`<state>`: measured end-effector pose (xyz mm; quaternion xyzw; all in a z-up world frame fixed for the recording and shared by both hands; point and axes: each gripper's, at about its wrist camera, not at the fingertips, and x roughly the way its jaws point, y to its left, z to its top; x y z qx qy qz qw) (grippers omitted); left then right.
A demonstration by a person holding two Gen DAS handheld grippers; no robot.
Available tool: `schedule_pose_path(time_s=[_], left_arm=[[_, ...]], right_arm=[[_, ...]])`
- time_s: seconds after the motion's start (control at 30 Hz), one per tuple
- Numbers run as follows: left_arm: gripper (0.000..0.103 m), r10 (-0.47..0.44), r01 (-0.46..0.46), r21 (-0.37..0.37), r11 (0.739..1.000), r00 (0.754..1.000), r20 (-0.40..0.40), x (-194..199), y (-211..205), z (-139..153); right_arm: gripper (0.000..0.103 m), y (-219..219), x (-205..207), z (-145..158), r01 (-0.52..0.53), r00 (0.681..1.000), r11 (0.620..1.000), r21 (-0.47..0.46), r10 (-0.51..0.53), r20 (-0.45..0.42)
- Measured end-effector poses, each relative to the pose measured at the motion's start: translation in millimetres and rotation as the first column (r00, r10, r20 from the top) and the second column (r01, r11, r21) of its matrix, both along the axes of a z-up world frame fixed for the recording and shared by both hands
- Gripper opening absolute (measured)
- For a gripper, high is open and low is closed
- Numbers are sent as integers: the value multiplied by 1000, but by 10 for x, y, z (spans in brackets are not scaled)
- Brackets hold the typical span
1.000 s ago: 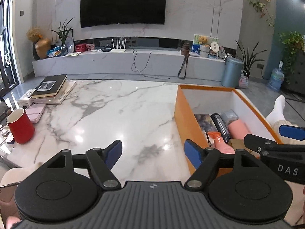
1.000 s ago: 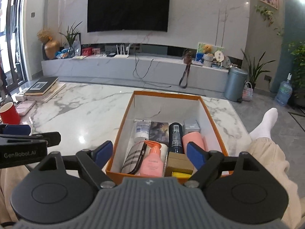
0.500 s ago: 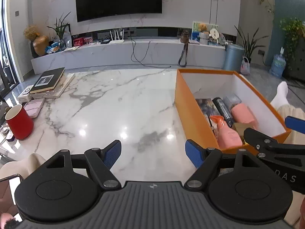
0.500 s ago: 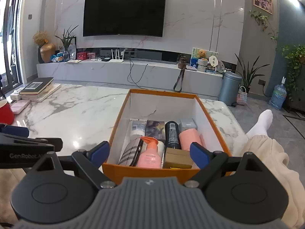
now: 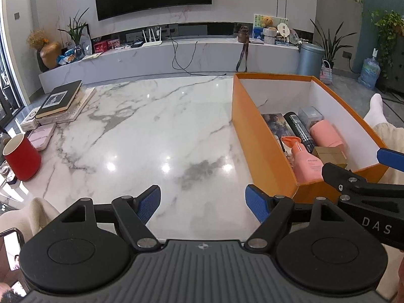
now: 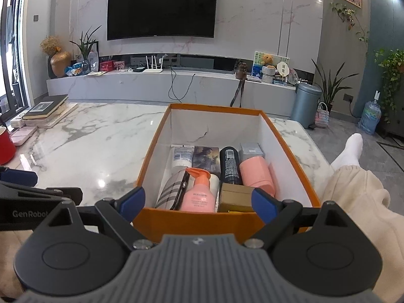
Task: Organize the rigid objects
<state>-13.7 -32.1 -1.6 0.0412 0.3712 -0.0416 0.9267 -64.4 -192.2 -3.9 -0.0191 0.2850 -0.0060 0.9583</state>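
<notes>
An orange box (image 6: pixel 287 151) with white inner walls stands on the marble table (image 6: pixel 96 151); it also shows in the left wrist view (image 5: pixel 255 136). In it lie a pink pump bottle (image 6: pixel 199 194), a black can (image 6: pixel 229 164), a pink cylinder (image 6: pixel 255 174), a white tube (image 6: pixel 181 156), a gold box (image 6: pixel 234 198) and a striped case (image 6: pixel 169 189). My right gripper (image 6: pixel 198 202) is open and empty, just before the box's near wall. My left gripper (image 5: pixel 203 202) is open and empty over the bare table, left of the box.
A red mug (image 5: pixel 21 157), a pink case (image 5: pixel 41 137) and a stack of books (image 5: pixel 59 101) sit at the table's left edge. A person's leg in a white sock (image 6: pixel 351 149) lies right of the box. A TV console stands behind the table.
Both grippers have pulled back and risen a little from the table and box. Both stay open and empty. The things in the box have not moved.
</notes>
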Motion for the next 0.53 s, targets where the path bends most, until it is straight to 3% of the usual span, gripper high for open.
schedule_pose_path(time_s=[0.53], left_arm=[[90,15,-15,-2,1000,1000,12,-13,47,25]], right_arm=[[90,21,-16,10,-9,1000,1000,-8,9,4]])
